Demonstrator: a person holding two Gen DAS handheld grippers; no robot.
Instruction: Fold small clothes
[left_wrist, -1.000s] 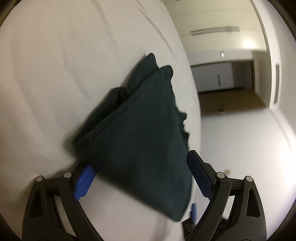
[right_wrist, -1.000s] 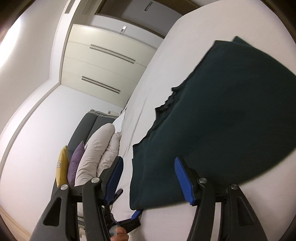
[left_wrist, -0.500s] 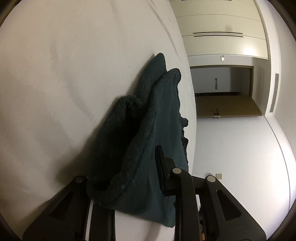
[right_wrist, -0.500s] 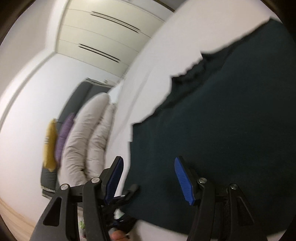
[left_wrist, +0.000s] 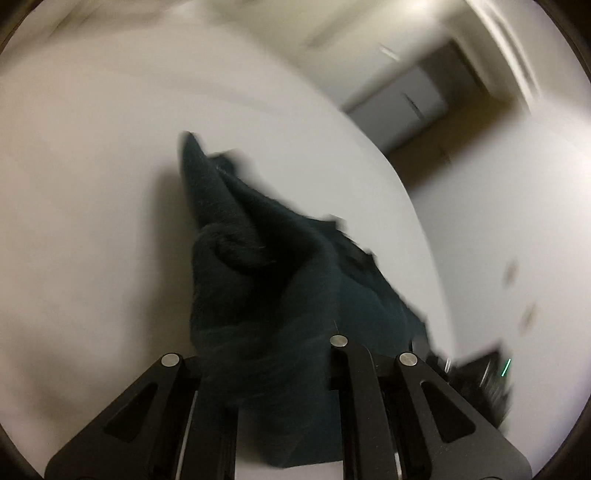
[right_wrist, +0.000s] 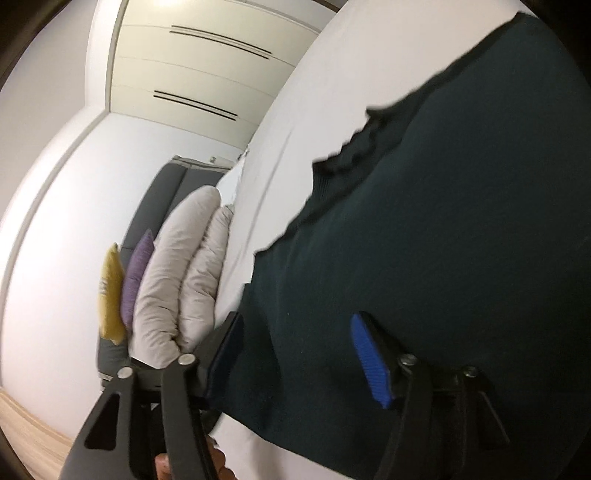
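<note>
A dark green garment (left_wrist: 280, 280) lies bunched on the white bed (left_wrist: 92, 184). In the left wrist view my left gripper (left_wrist: 266, 354) is shut on a thick fold of it, the cloth covering the pads. In the right wrist view the same garment (right_wrist: 443, 221) spreads flat across the sheet. My right gripper (right_wrist: 299, 354) is open, its blue pads (right_wrist: 369, 362) set on either side of the garment's near part without pinching it.
Grey and white pillows (right_wrist: 177, 273), a purple cushion (right_wrist: 136, 269) and a yellow cushion (right_wrist: 110, 291) lean against a dark headboard. White wardrobe doors (right_wrist: 199, 66) stand behind. A doorway (left_wrist: 424, 96) shows past the bed's edge.
My left gripper closed onto the garment's fold and swung, blurring the view. My right gripper moved closer over the garment's near part and stayed open.
</note>
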